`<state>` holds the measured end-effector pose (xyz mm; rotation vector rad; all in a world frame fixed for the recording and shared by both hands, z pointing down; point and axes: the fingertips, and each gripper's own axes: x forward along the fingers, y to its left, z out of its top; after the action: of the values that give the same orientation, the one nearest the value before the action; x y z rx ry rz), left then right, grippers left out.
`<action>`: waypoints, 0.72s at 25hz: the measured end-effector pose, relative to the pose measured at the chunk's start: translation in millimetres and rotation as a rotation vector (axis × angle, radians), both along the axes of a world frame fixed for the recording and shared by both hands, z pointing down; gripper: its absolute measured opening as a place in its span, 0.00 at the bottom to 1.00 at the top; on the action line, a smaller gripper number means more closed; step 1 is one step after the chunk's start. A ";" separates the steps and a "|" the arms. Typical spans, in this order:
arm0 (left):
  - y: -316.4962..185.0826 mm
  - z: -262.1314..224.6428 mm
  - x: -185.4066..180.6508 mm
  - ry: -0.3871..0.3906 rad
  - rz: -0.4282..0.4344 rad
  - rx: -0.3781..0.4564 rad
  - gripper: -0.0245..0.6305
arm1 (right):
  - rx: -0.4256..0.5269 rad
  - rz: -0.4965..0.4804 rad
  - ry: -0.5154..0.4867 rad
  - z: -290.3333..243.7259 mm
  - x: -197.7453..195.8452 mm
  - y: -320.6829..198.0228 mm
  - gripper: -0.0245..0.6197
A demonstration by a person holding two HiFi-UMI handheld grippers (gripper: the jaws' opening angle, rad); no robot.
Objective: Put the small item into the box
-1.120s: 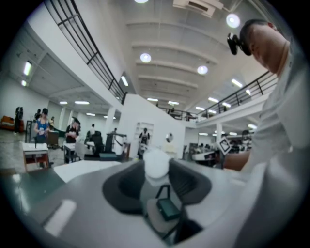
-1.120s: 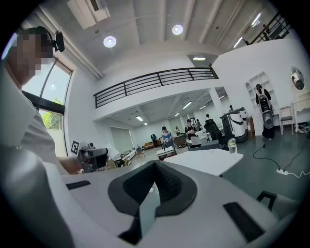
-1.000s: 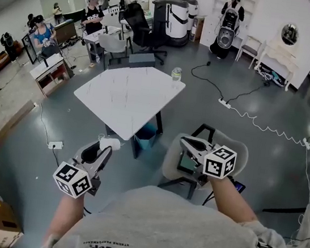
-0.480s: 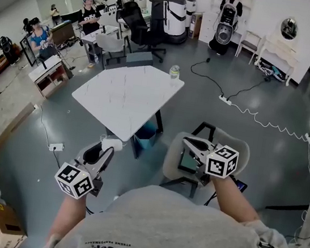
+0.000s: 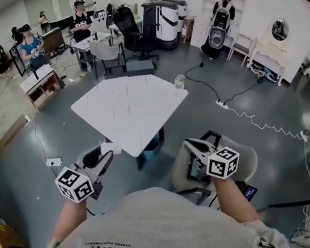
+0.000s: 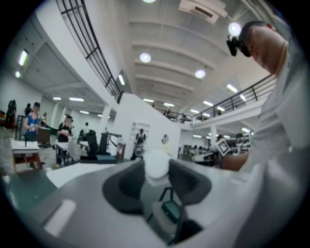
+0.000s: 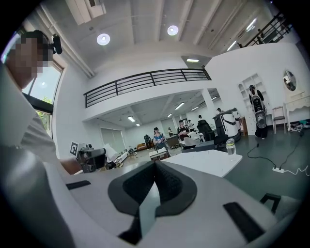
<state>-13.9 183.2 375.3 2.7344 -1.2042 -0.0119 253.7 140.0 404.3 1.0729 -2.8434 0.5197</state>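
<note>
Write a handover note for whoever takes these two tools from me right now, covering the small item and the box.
Left tool: shut on the small white item, held at its tips.
Right tool: shut, nothing in it.
The white table is ahead, with a bottle at its far corner. No box can be made out on it.
Done: the item is in the grip.
Left: find the box, carry the item to it and release it inside.

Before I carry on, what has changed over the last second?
The person has stepped nearer the white table, carrying both grippers along. Nothing taken or released: the left gripper stays shut on the small white item, the right gripper stays shut and empty. The bottle stands on the table as before.
</note>
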 end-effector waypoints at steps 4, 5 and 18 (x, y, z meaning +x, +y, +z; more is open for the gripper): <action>-32.4 -5.9 -44.8 0.001 0.030 0.006 0.28 | 0.003 0.019 0.003 -5.8 -48.7 -25.0 0.05; -40.2 -6.0 -56.0 0.003 0.038 0.007 0.28 | 0.005 0.022 0.003 -7.3 -61.5 -31.8 0.05; -110.1 2.5 -163.8 0.024 0.062 -0.011 0.28 | -0.020 0.049 0.030 -7.2 -171.1 -98.3 0.05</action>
<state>-177.7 73.1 377.8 2.7519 -1.1100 -0.0308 82.5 41.7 397.0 1.1394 -2.7871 0.5294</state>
